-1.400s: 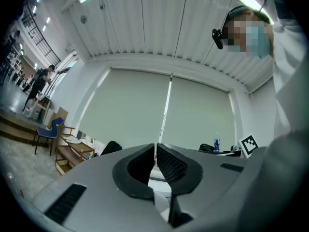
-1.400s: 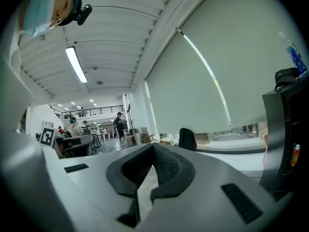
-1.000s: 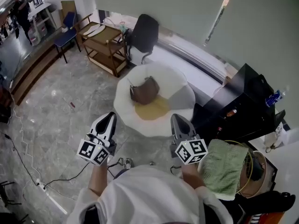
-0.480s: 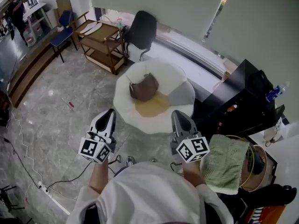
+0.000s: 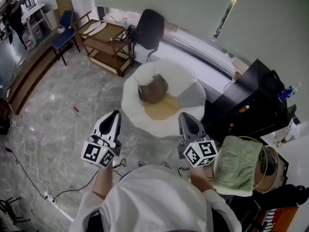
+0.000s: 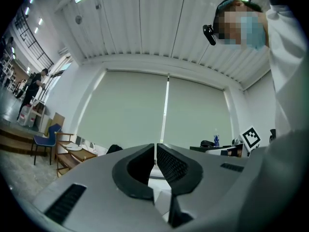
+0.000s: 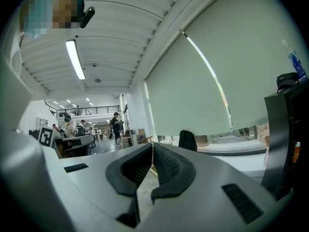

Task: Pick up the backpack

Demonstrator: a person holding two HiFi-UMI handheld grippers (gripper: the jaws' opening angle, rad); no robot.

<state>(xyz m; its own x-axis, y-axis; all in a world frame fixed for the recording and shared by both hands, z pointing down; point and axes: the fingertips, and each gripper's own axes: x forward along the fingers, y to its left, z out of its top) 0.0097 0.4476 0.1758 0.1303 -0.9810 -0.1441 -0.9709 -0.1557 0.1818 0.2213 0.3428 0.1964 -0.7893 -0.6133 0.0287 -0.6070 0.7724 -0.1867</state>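
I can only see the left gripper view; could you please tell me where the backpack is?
Observer: The brown backpack lies on the white round chair, ahead of both grippers in the head view.
Operator: Is the right gripper ready?
Observer: The right gripper is shut, with nothing between its fingers.
Operator: Is either gripper touching the chair?
Observer: No; the left gripper and the right one are both short of it, over the grey floor.

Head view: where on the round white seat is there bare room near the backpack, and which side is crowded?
Bare: the tan patch in front of the backpack, and the right and near parts of the round white seat. The floor on its left, toward the wooden cart, is open. Crowded: the right, where the black cabinet stands close.
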